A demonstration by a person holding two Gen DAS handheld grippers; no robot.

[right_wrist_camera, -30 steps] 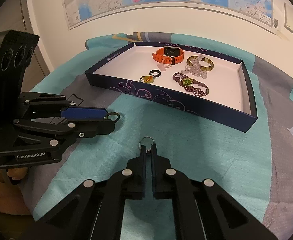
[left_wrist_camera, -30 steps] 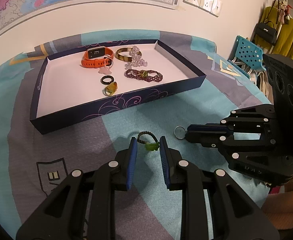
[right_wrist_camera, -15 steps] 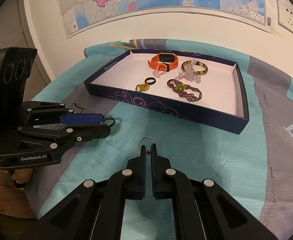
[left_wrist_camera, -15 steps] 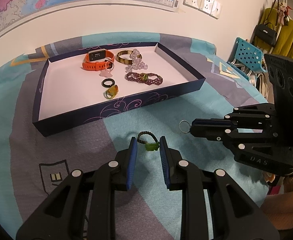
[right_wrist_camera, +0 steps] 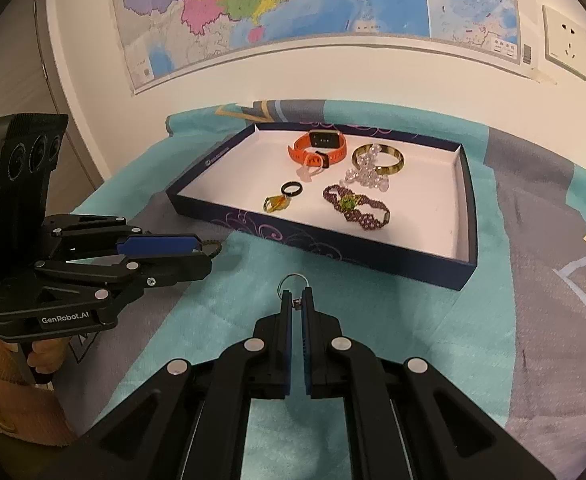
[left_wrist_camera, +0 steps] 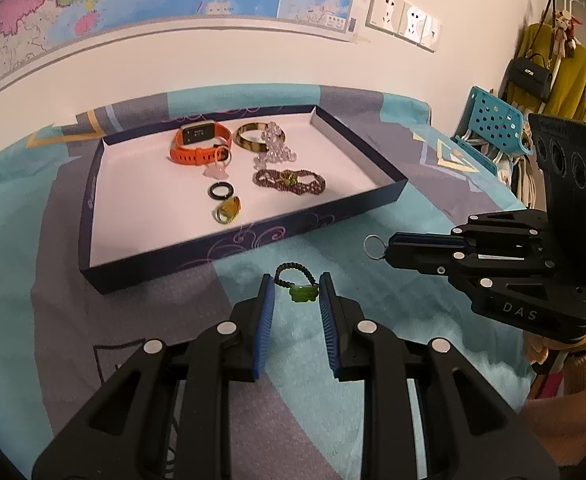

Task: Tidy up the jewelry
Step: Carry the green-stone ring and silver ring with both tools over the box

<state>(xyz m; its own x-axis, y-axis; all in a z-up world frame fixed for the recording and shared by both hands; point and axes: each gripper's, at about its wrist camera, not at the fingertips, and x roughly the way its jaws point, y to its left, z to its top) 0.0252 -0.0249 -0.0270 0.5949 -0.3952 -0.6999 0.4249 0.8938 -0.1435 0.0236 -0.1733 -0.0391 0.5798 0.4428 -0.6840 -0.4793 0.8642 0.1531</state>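
A dark blue tray (left_wrist_camera: 253, 240) with a white floor holds an orange watch (left_wrist_camera: 197, 146), a gold bangle (left_wrist_camera: 253, 140), clear beads, a purple bead bracelet (left_wrist_camera: 289, 180), a black ring (left_wrist_camera: 221, 191) and an amber pendant (left_wrist_camera: 227, 210). Just short of its front wall, my left gripper (left_wrist_camera: 296, 280) is shut on a black cord bracelet with a green charm (left_wrist_camera: 303, 294), its cord loop poking out ahead of the pads. To its right, my right gripper (left_wrist_camera: 391, 246) is shut on a thin silver ring (left_wrist_camera: 365, 246). In the right wrist view the ring (right_wrist_camera: 293, 274) sticks out beyond the right gripper (right_wrist_camera: 296, 294).
A teal and grey patterned cloth (left_wrist_camera: 373, 208) covers the table. A blue perforated chair (left_wrist_camera: 493, 120) and a hanging bag and yellow coat (left_wrist_camera: 553, 76) stand at the far right. A person's hand and sleeve (right_wrist_camera: 9, 380) hold the left gripper (right_wrist_camera: 201, 246).
The right gripper has lifted the silver ring a little off the cloth. In both views the tray sits slightly lower and farther off. Both grips are unchanged.
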